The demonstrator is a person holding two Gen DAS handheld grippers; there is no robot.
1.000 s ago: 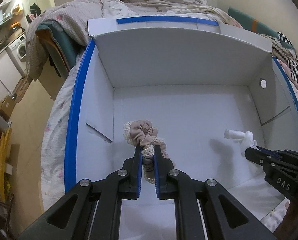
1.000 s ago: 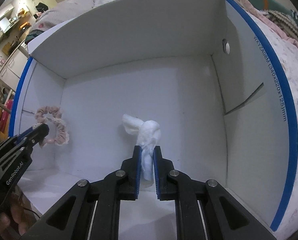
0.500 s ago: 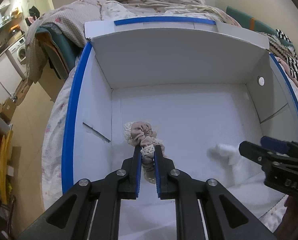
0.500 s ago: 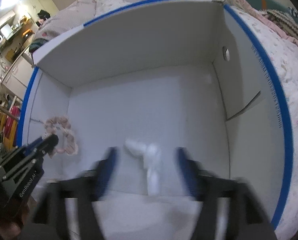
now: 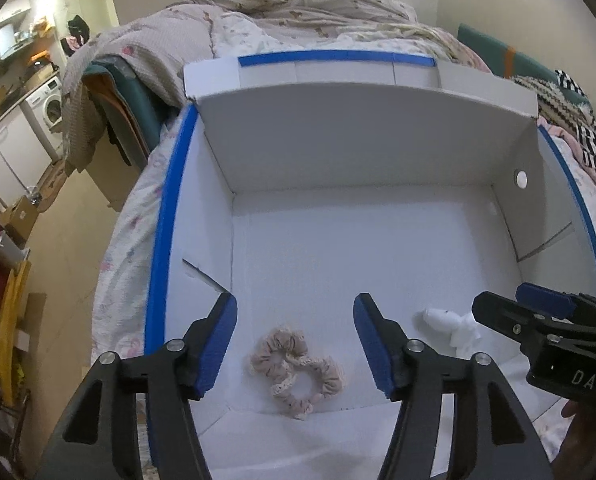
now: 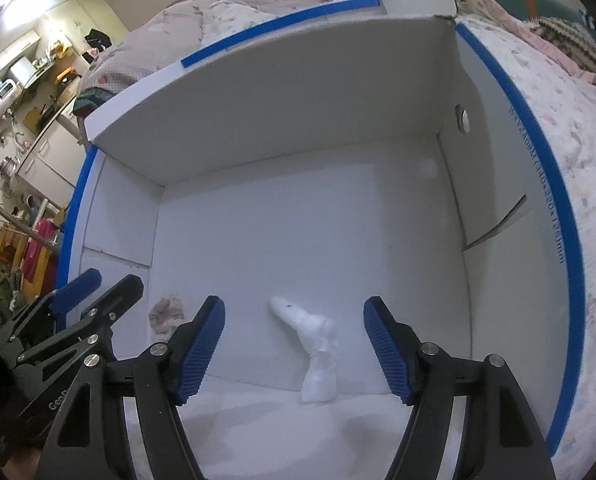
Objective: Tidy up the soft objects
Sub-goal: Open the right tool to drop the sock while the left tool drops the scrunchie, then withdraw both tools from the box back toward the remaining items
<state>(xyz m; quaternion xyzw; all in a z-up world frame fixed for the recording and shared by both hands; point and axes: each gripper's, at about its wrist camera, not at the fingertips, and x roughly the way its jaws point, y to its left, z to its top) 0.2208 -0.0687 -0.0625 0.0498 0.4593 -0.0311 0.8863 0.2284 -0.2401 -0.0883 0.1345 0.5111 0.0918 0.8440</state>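
A beige-pink scrunchie (image 5: 298, 368) lies on the floor of a white cardboard box with blue edges (image 5: 362, 140), near its front left. My left gripper (image 5: 293, 340) is open and empty, just above the scrunchie. A white rolled cloth (image 6: 314, 352) lies on the box floor at the front, right of the scrunchie. My right gripper (image 6: 293, 344) is open and empty above it. In the left wrist view the white cloth (image 5: 450, 324) shows beside the right gripper (image 5: 538, 320). In the right wrist view the scrunchie (image 6: 165, 312) shows partly hidden behind the left gripper (image 6: 93, 288).
The box (image 6: 281, 92) sits on a bed with a floral sheet (image 6: 570, 128) and a crumpled blanket (image 5: 298, 12) behind it. A washing machine (image 5: 49, 108) and kitchen shelves stand far left. A yellow frame (image 5: 5, 320) stands beside the bed.
Both grippers have opened and pulled back. The scrunchie and the white cloth have dropped from the fingers and now lie on the box floor.
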